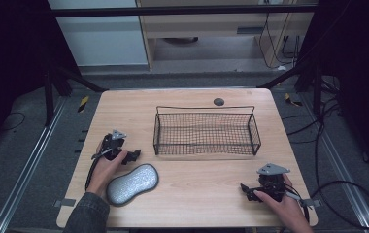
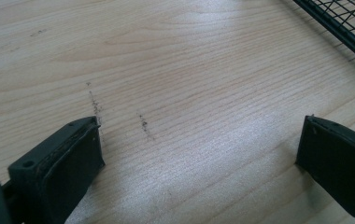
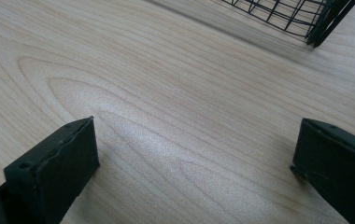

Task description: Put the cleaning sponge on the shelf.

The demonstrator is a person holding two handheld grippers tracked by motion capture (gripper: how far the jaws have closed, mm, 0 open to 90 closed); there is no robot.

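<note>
A black wire basket stands empty on the wooden table, at the middle toward the back. A grey speckled oval pad lies at the front left. My left gripper rests on the table just above the pad and left of the basket, open, with bare wood between its jaws. My right gripper rests near the front right edge, open too, over bare wood. A corner of the basket shows at the upper right of the left gripper view, and the basket also appears in the right gripper view.
A small dark round grommet sits in the table behind the basket. Cables trail over the floor to the right. Metal rails run along the floor at the left, and a cabinet stands beyond the table.
</note>
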